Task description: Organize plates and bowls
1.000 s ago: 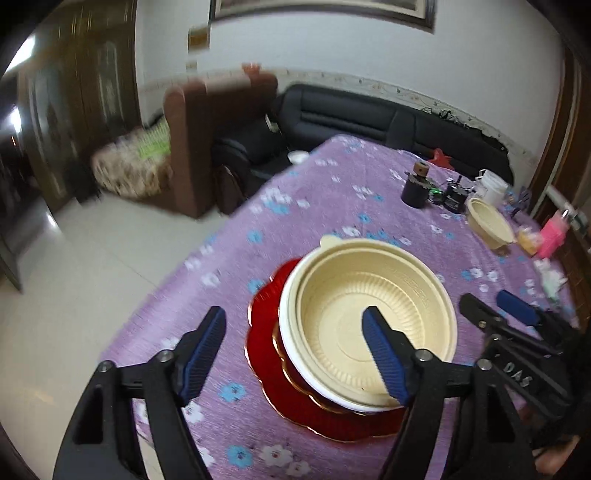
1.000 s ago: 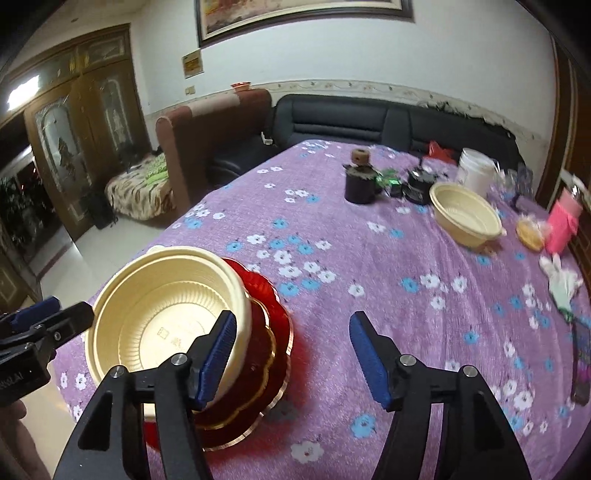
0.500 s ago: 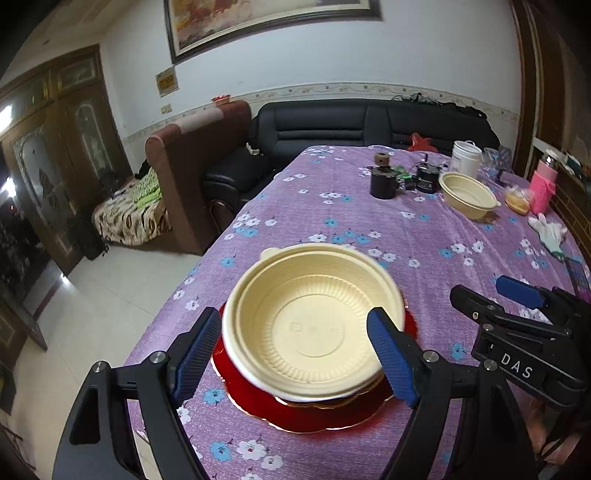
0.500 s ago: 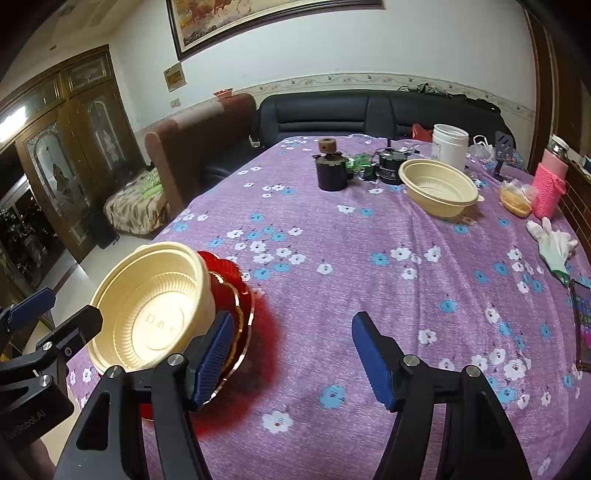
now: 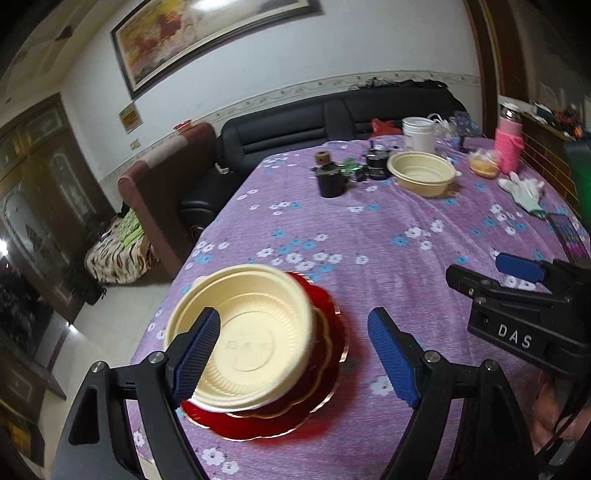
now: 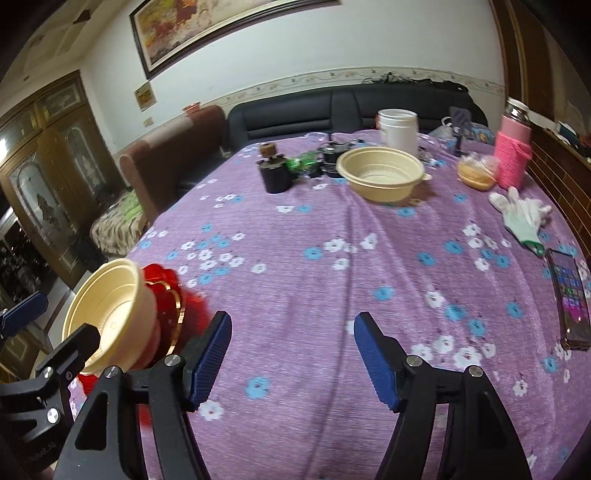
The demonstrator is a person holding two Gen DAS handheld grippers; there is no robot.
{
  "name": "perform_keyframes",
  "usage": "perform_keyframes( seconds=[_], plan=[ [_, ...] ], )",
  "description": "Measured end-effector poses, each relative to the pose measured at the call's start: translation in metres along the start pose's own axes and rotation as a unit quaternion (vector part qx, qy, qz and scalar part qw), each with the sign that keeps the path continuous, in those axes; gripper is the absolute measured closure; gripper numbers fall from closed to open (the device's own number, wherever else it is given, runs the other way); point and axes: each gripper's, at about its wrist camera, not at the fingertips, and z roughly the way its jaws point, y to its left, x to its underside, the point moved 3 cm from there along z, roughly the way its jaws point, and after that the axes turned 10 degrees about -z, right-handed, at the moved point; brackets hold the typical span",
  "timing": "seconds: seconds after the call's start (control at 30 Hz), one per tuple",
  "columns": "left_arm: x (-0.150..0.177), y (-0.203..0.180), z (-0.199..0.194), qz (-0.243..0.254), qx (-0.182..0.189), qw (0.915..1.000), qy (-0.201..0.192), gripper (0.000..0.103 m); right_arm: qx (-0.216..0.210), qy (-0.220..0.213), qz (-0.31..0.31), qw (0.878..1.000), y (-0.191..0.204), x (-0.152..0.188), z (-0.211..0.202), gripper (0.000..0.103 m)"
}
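open tablecloth (image 6: 332, 258) between bowls (image 6: 380, 173)

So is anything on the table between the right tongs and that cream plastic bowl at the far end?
Nothing visible. Between the open right tongs and the cream plastic bowl lies only bare purple flowered tablecloth. The dark cup stands to the bowl's left, the white glove to its right, both off that line.

Even indoor light, moderately dim, fills both views. We note strong fisheye curvature and black vignetted corners. The cream bowl (image 5: 255, 339) and red plates (image 5: 325, 373) smear with motion blur. Glare washes the framed painting's (image 5: 207, 33) top edge; a bright spot flares at the left wrist view's left border.
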Motion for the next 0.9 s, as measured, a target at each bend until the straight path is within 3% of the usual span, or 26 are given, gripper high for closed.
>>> perform_keyframes(
  seconds=[0.47,0.9],
  plan=[
    [0.0,-0.05,0.005,0.048,0.013,0.9988,0.006,0.021,0.017,0.006,0.051,0.999,-0.058,0.013,-0.007,0.029],
    [0.003,-0.06,0.011,0.054,0.015,0.9984,0.013,0.021,0.016,0.013,0.061,0.998,-0.069,0.017,-0.001,0.029]
  ],
)
